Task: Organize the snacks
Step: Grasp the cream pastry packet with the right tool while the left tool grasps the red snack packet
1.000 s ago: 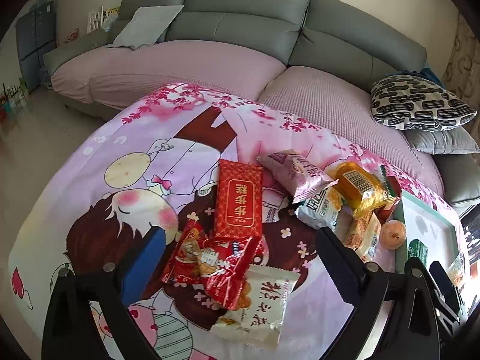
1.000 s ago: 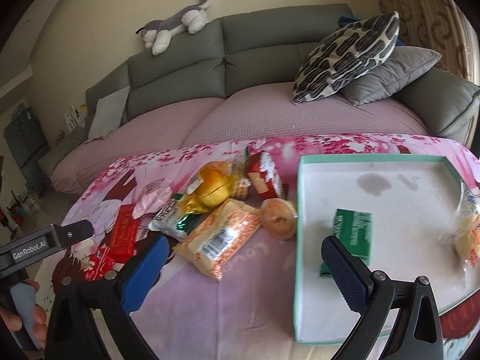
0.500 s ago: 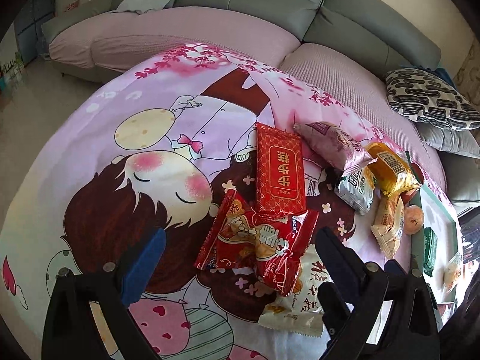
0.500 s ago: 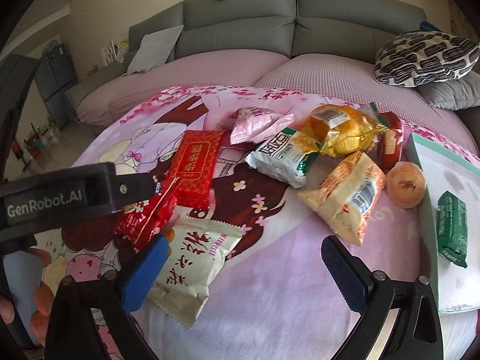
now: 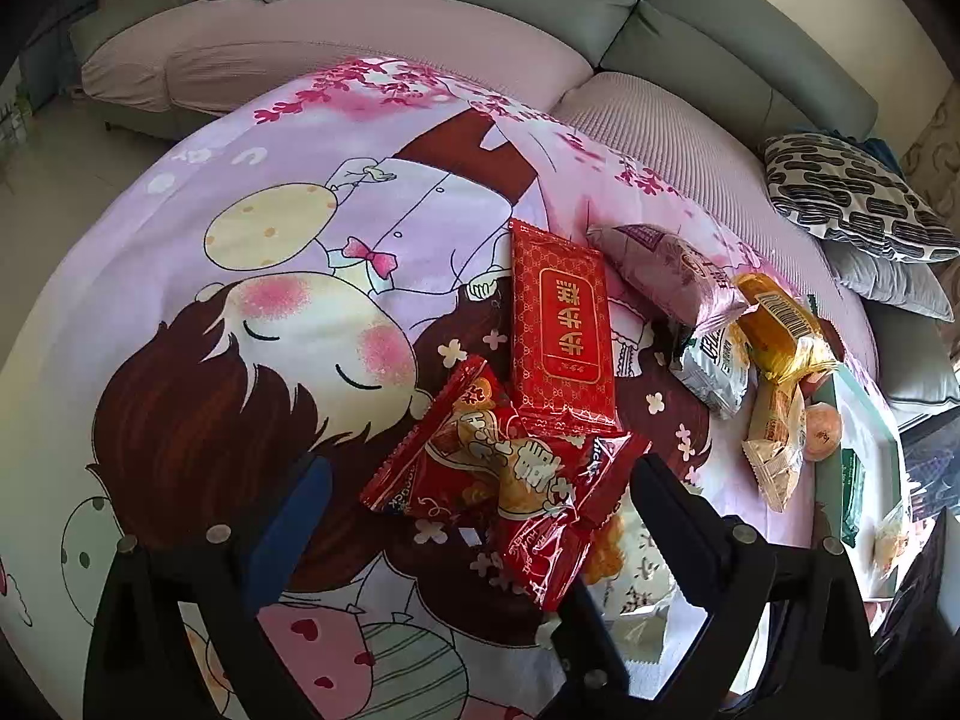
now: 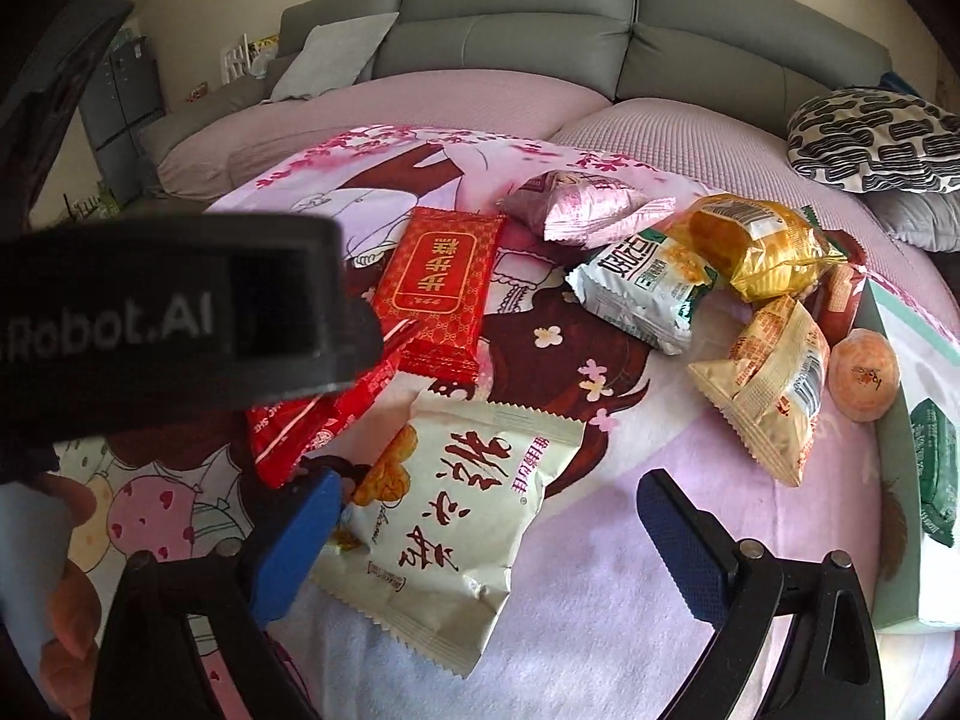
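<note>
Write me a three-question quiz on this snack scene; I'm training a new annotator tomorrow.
1. True or false: the flat red packet lies inside the tray.
2. Which packet lies between the right tongs' fingers? A) white packet B) golden packet C) pink packet
3. Fill in: the green packet lies in the ____.

Key: 1 false; 2 A; 3 tray.

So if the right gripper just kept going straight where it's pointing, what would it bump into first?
Most likely the white snack bag. It lies between the fingers of the right gripper, whose jaws are closing a little without pressing on it. Depth is hard to judge through the fisheye, so that is a best guess.
</note>
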Demonstrator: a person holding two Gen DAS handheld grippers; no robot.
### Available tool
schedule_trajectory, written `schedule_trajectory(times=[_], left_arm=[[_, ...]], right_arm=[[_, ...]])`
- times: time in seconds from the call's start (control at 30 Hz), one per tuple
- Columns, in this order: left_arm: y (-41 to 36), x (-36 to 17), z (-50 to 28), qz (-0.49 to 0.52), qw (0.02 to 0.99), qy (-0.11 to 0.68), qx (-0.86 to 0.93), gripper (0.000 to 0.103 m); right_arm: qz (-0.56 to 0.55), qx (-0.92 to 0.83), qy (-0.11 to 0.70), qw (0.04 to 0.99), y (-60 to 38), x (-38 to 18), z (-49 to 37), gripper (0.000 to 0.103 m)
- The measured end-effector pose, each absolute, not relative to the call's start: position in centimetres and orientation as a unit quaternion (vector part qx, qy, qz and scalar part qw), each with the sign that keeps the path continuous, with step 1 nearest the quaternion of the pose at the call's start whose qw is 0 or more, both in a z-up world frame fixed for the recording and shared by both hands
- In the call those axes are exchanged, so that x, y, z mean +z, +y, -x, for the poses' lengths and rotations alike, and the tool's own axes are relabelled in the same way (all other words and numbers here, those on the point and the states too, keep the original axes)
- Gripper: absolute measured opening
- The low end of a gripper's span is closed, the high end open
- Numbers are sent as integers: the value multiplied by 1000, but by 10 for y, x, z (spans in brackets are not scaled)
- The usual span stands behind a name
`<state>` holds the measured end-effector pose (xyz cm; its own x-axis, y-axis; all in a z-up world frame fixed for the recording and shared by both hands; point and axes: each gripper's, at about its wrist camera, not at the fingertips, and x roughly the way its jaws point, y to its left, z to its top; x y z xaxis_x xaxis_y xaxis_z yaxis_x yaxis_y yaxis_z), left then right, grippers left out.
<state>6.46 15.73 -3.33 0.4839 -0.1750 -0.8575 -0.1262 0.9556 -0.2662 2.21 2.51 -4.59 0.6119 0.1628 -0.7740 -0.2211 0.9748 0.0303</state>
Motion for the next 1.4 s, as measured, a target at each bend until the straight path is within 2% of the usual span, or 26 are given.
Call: schedule_trajectory(times=[0.13, 0.2, 0.27, 0.4, 0.57, 0.63, 1.23, 1.4], left_arm=[[152, -38, -67, 143, 847, 511, -20, 98], [149, -40, -68, 142, 847, 512, -24, 93], [147, -42, -70, 138, 845, 515, -25, 83], [145, -43, -71, 133, 847, 514, -24, 82], [145, -38, -70, 138, 853, 502, -30, 69], [145, -35, -69, 136, 856, 497, -31, 68], [139, 0, -62, 132, 878, 458, -51, 65], [133, 18, -57, 125, 889, 436, -55, 65]], right_arm=[[29, 89, 434, 896, 14, -46, -23, 82], [29, 80, 441, 893, 7, -47, -24, 71], [25, 75, 445, 892, -1, -47, -27, 63], [10, 66, 449, 891, -14, -46, -27, 61], [1, 62, 451, 890, -24, -44, -27, 59], [-7, 63, 452, 890, -27, -43, -26, 59], [-27, 71, 416, 906, -41, -9, -15, 58], [-31, 76, 404, 911, -46, 3, -10, 54]])
